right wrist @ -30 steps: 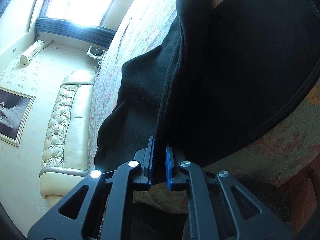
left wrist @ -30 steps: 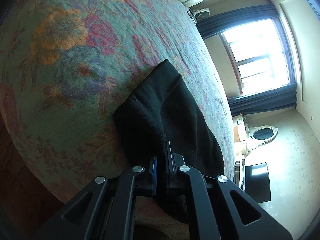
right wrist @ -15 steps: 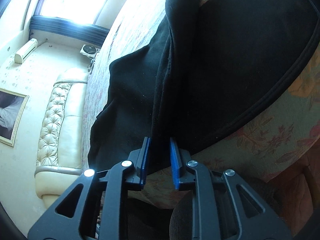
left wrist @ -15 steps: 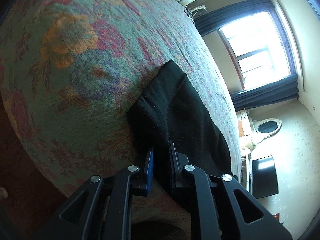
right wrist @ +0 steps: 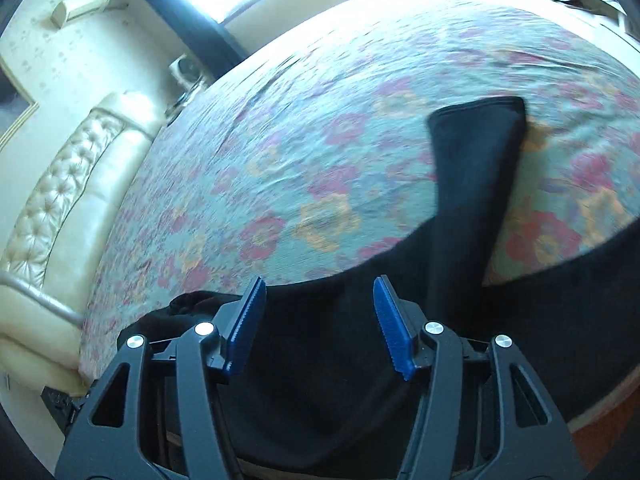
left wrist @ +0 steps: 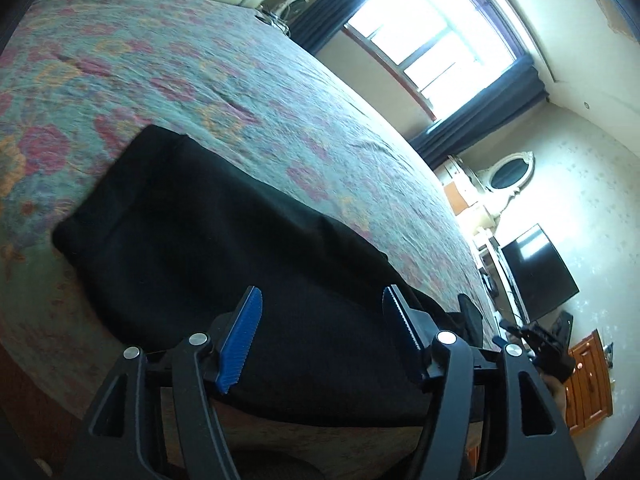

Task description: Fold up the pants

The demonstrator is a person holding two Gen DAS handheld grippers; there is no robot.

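- I see the left gripper (left wrist: 322, 334) tilted down over the black pants (left wrist: 224, 248); jaws opening, about half wide, blue pads (left wrist: 240, 340) clear of the cloth.
- Right gripper (right wrist: 320, 324) angled steeply down; jaws opening, nothing pinched.
- Pants lie flat on the floral bedspread (right wrist: 320, 140) near the bed's edge, one leg (right wrist: 476, 168) stretching away from me.

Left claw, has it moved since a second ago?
Yes. The left claw has let go of the black pants and backed off, jaws opening; far more of the floral bedspread shows.
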